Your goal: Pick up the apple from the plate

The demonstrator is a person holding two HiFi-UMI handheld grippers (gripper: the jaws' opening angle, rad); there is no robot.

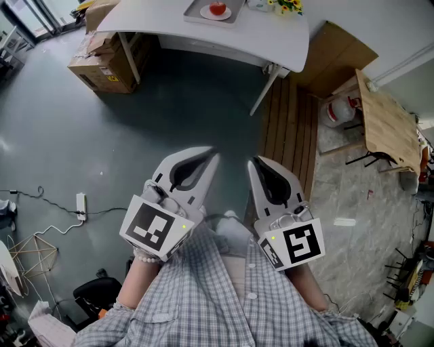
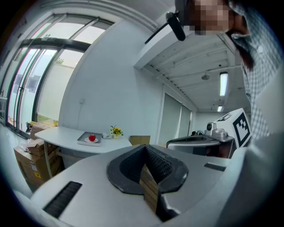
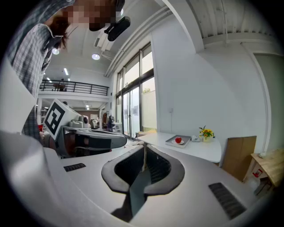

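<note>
Both grippers, the left gripper (image 1: 212,156) and the right gripper (image 1: 252,162), hang side by side in front of the person, each with its jaws closed on nothing, well apart from the table. Bare grey floor (image 1: 135,129) lies open between them and the white table (image 1: 268,34). Cardboard boxes (image 1: 102,64) sit under its left end, and a wooden board (image 1: 336,57) stands at its right. On top, a grey tray (image 1: 193,12) carries a plate (image 1: 205,13) with the red apple (image 1: 218,8), with flowers (image 1: 285,5) nearby.

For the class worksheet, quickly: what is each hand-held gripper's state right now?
Left hand-held gripper: closed, holding nothing.
Right hand-held gripper: closed, holding nothing.
</note>
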